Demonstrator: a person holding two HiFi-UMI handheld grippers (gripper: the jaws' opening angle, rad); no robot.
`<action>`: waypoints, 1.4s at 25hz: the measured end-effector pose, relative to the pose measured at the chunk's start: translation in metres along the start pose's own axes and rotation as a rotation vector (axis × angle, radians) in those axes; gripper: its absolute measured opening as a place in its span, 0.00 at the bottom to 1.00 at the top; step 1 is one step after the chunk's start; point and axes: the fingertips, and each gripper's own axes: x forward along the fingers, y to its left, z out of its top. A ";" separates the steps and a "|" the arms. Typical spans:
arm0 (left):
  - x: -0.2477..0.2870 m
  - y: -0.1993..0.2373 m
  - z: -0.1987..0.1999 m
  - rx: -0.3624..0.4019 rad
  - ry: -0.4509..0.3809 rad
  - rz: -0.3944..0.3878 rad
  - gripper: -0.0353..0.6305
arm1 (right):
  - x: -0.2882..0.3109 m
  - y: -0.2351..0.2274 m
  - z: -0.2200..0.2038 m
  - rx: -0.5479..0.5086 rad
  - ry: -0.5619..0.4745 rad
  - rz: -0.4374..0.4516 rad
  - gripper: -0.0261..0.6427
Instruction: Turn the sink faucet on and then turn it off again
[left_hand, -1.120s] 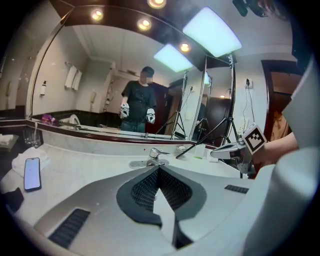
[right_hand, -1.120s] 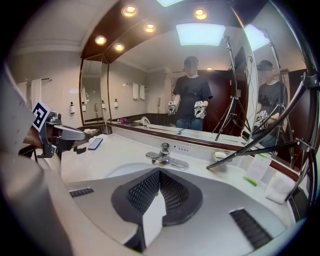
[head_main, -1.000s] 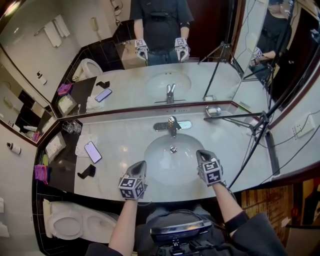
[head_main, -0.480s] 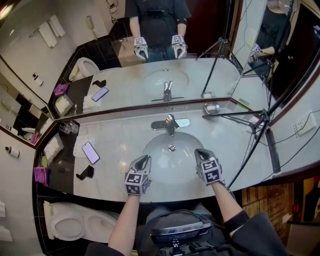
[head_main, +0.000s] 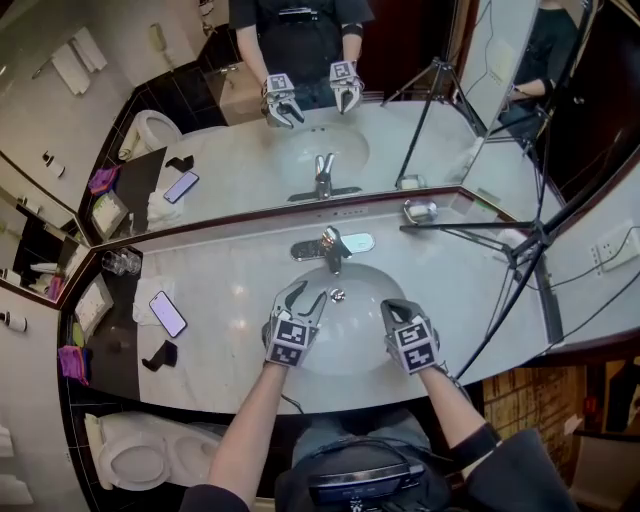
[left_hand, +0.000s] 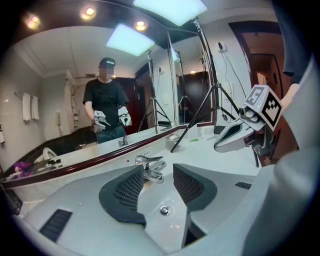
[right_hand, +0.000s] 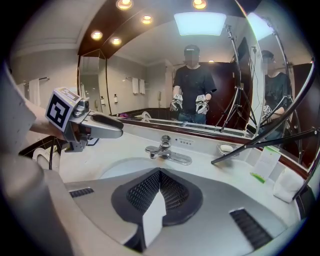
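Reaching stage: my left claw (head_main: 306, 295) hangs over the basin (head_main: 352, 340), short of the faucet (head_main: 331, 246) and not touching it.
Left claw: its jaws have just been opening and stand apart, with nothing between the pads; the faucet shows beyond the gap.
Right claw (head_main: 393, 309): jaws together, empty, over the basin's near side.
Faucet: at the back of the basin, no water seen running.
Done: nothing yet, I judge.
Left: turn it on, then off again.

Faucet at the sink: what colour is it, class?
The faucet is shiny silver chrome, clearest in the right gripper view.
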 end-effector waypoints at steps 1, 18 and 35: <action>0.011 0.003 -0.001 0.008 0.003 0.000 0.34 | 0.004 -0.001 -0.002 -0.001 0.005 0.001 0.06; 0.146 -0.003 -0.003 0.676 0.095 0.014 0.37 | 0.042 -0.012 -0.076 0.076 0.095 0.006 0.06; 0.167 0.008 0.021 0.595 0.071 0.041 0.35 | 0.038 -0.028 -0.082 0.107 0.099 -0.006 0.06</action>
